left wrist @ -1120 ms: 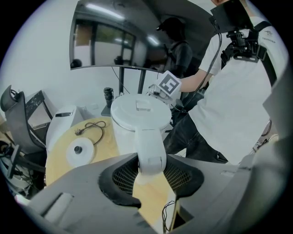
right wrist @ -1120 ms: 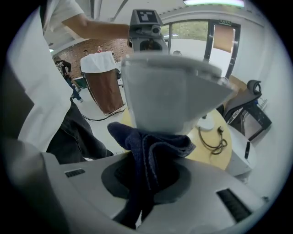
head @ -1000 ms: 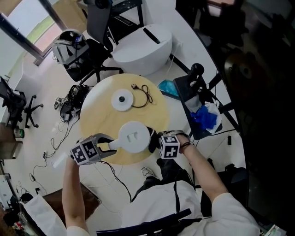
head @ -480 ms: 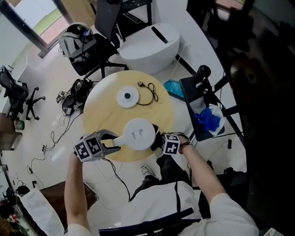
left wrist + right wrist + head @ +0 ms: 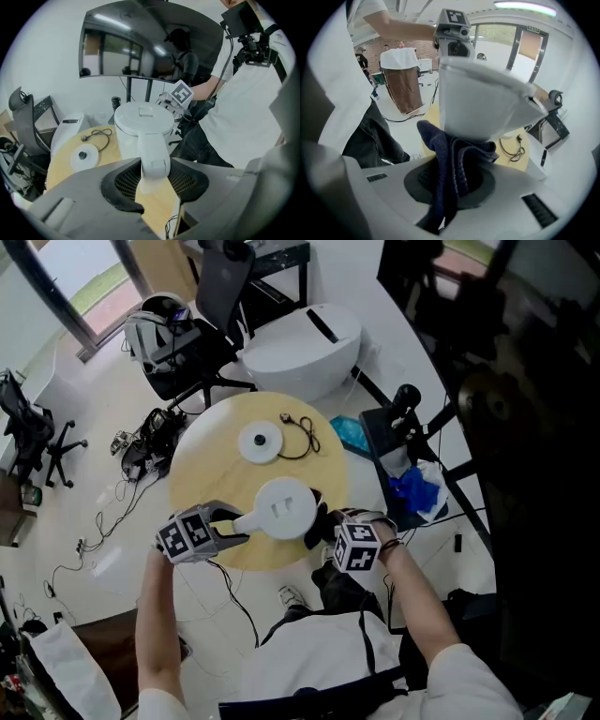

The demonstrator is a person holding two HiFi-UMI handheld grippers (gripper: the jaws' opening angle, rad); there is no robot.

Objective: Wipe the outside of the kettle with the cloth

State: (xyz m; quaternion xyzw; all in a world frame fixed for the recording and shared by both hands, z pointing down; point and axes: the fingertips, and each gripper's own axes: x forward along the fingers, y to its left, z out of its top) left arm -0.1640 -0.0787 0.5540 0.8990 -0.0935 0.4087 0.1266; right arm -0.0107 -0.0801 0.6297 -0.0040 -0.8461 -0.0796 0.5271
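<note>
A white kettle (image 5: 282, 509) is held over the near edge of the round wooden table (image 5: 206, 465). My left gripper (image 5: 217, 533) is shut on the kettle handle (image 5: 154, 157), which runs between its jaws. My right gripper (image 5: 330, 532) is on the kettle's opposite side, shut on a dark blue cloth (image 5: 452, 168). The cloth's top folds press against the lower part of the kettle's white wall (image 5: 480, 105). In the head view only a dark edge of the cloth (image 5: 318, 518) shows beside the kettle.
The kettle's round white base (image 5: 262, 442) with its black cord and plug (image 5: 301, 436) lies on the far half of the table. A large white bin (image 5: 300, 348), office chairs (image 5: 202, 320) and a stand with blue cloths (image 5: 412, 486) surround the table.
My right gripper with the cloth has shifted along the kettle's side, and its marker cube now sits lower and nearer in the head view. The left gripper has kept its hold on the handle.
</note>
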